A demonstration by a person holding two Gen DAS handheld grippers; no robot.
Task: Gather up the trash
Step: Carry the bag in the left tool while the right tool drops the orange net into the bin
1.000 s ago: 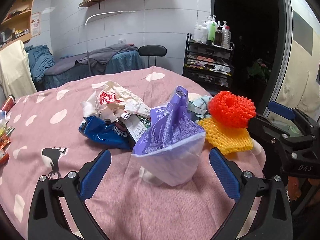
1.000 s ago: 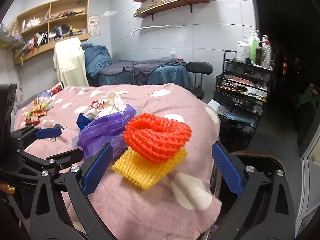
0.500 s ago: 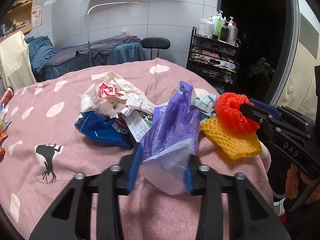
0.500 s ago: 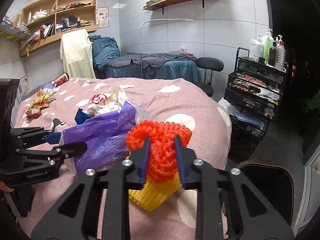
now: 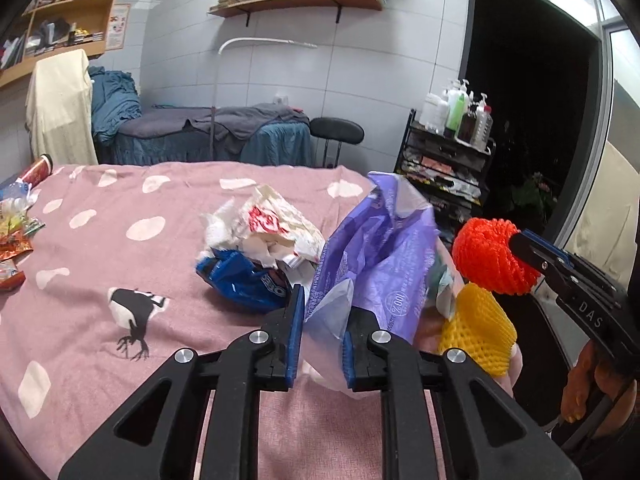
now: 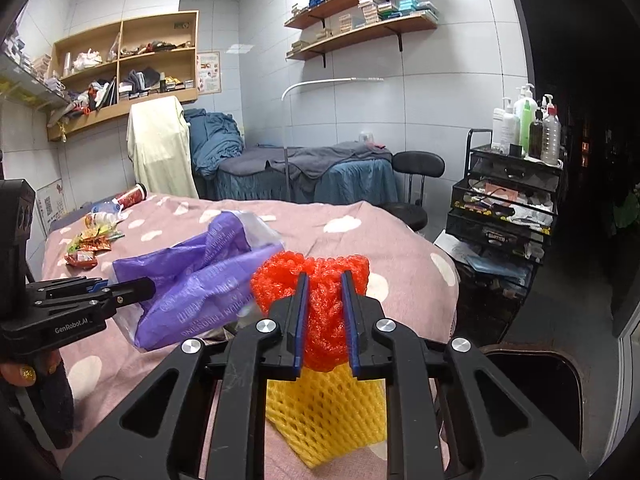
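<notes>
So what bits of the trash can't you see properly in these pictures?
- Blue Oreo wrapper: left wrist view, its right end hidden behind the purple plastic bag; absent from the right wrist view.
- Yellow foam net: right wrist view, its top hidden by the red foam net and the right tool.
- Snack packets: left wrist view, cut by the left edge; print too small to read.
- Bag's contents: unclear.

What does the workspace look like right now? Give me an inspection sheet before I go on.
Surface: pink spotted bedspread.
Job's things: purple plastic bag and red foam net lifted; yellow foam net hangs under the red one.
Clutter: blue snack wrapper, crumpled white paper, snack packets.
Grippers: left gripper shut on the bag; right gripper shut on the red net.
Cables: nothing seen.
Surroundings: bottle cart, wall shelves, dark bin.
</notes>
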